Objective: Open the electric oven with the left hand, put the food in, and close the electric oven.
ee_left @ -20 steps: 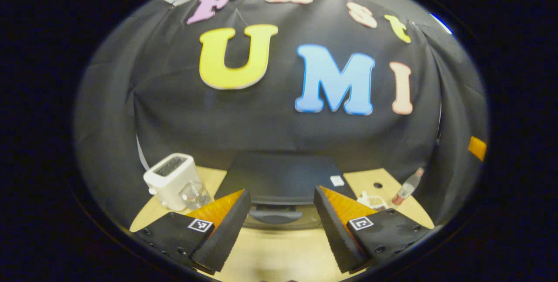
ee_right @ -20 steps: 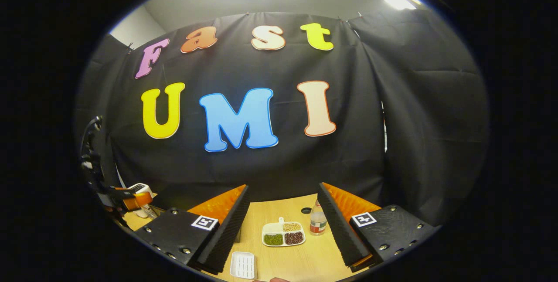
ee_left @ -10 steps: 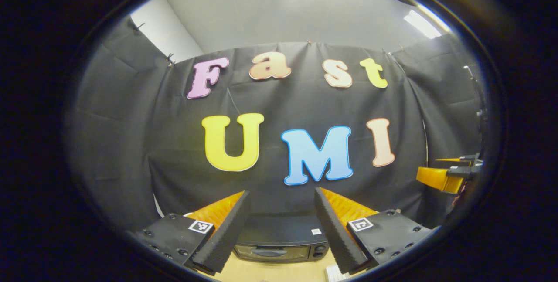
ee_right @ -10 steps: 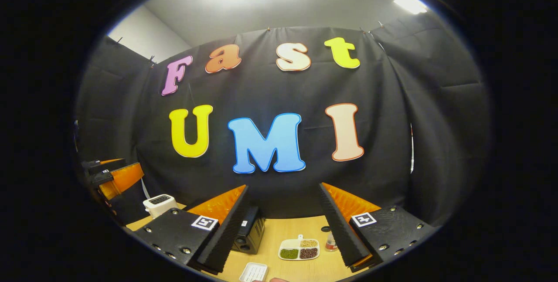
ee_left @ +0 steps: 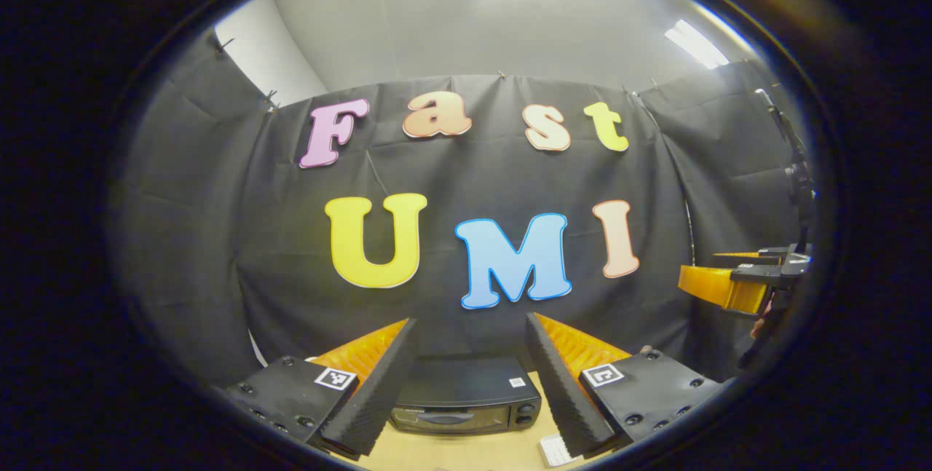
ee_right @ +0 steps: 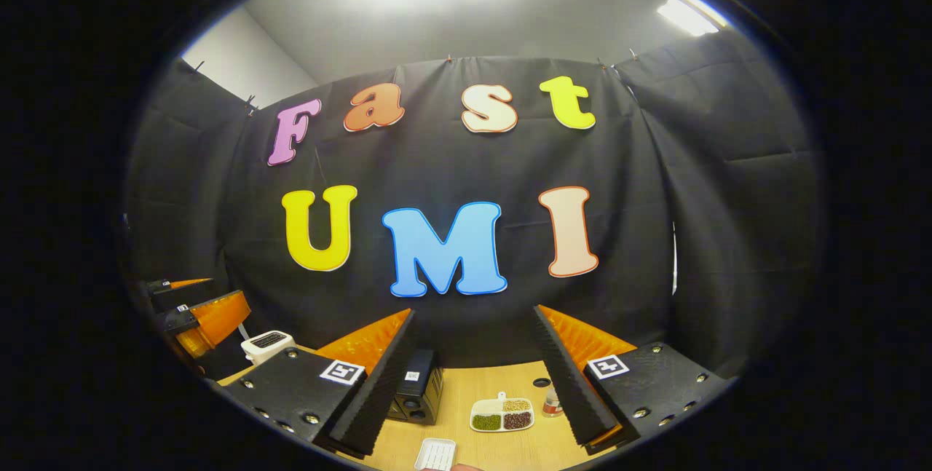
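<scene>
A light wooden table [ee_right: 510, 445] stands against the black cloth wall. On it rests a black electric oven [ee_left: 466, 402] with its door closed. A white toaster [ee_right: 267, 344] stands near the table's left end. A white divided dish [ee_right: 501, 415] of beans lies right of the oven, a bottle [ee_right: 553, 402] just beside it. A small white tray [ee_right: 437, 454] lies at the near edge.

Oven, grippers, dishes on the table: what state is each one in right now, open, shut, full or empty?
Electric oven: door shut, standing on the table.
Left gripper: open, holding nothing.
Right gripper: open, holding nothing.
Divided dish: filled, green, dark red and pale grains in separate compartments.
White tray: looks empty.
Toaster: upright; I cannot tell whether anything is in the slot.
Bottle: upright, mostly hidden by a finger.
</scene>
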